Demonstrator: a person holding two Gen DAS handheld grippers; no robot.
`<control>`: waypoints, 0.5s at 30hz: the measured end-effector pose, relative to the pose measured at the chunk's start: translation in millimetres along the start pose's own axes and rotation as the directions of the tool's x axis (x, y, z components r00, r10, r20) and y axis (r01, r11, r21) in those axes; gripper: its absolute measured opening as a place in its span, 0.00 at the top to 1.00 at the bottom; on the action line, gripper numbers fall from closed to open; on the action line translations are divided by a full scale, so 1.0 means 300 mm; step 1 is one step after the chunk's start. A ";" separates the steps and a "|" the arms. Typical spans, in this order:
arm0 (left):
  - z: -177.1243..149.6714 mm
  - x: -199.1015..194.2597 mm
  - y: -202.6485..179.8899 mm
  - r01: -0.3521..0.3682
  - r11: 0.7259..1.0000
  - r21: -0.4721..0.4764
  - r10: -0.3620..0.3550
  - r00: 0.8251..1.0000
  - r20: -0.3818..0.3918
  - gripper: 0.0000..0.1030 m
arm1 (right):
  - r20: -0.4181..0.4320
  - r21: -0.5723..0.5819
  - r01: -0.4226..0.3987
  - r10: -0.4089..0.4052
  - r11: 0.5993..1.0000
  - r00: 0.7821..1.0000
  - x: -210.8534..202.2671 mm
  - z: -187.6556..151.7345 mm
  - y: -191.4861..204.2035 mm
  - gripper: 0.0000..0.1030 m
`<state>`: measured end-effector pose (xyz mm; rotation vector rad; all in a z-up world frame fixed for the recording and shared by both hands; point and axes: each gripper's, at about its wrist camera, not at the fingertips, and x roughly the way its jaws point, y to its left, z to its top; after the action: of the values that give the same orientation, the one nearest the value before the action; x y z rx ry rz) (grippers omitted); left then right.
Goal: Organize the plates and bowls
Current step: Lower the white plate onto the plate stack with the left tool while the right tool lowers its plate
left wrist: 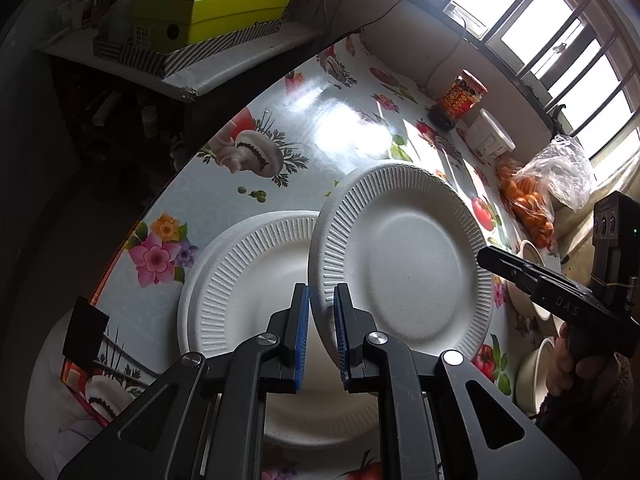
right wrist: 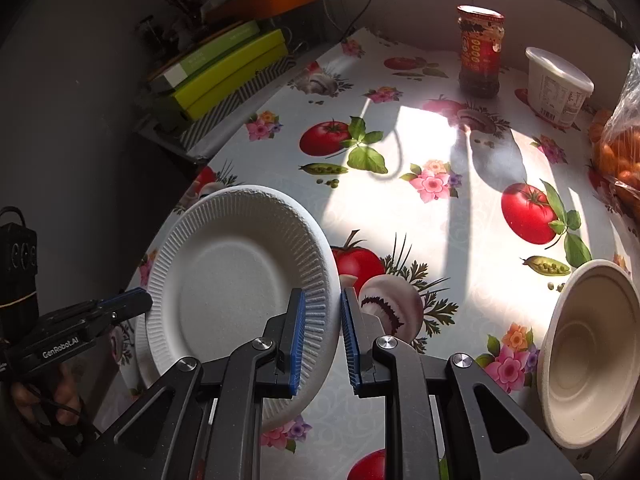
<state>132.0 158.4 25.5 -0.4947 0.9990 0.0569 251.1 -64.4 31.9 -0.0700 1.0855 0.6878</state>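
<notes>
2 grippers share 1 paper plate here: the left gripper [left wrist: 321,332] is clamped on the near-left rim of the lifted plate [left wrist: 412,256], and the right gripper [right wrist: 322,338] is clamped on the opposite rim of that same plate [right wrist: 236,280], its blue pads pinching the ribbed edge. The plate hangs tilted above the tabletop [right wrist: 420,208], its left rim lower and overlapping a second plate [left wrist: 248,280] that lies flat on the flowered cloth.

That overlap is what the coming move turns on. The flat plate lies directly below and to the left of the held one, on the left gripper's side, so I judge the next step is to carry the held plate leftward until it is centred over the flat one and then level it for stacking. With both rims pinched, the 2 hands must travel together; uneven motion could bend or tear the soft paper.

Bowls wait on the right: 1 bowl [right wrist: 588,364] stands tipped near the right edge, well apart from the plates. Beyond sit a red jar [right wrist: 480,52] and a white tub [right wrist: 558,88].
</notes>
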 end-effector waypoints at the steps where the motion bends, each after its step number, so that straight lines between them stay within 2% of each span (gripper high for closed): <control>1: -0.002 -0.005 0.008 0.000 1.000 -0.003 0.000 1.000 0.003 0.87 | -0.002 -0.004 -0.002 0.002 1.000 1.000 0.004 -0.001 0.009 0.83; 15: -0.040 -0.049 0.119 -0.022 0.999 -0.048 0.023 1.000 0.012 0.87 | -0.032 -0.044 -0.026 0.024 0.999 0.999 0.060 -0.024 0.114 0.83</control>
<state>104.9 187.8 18.9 -0.5263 0.9929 0.1039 231.6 -31.3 22.9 -0.1053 1.1027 0.7353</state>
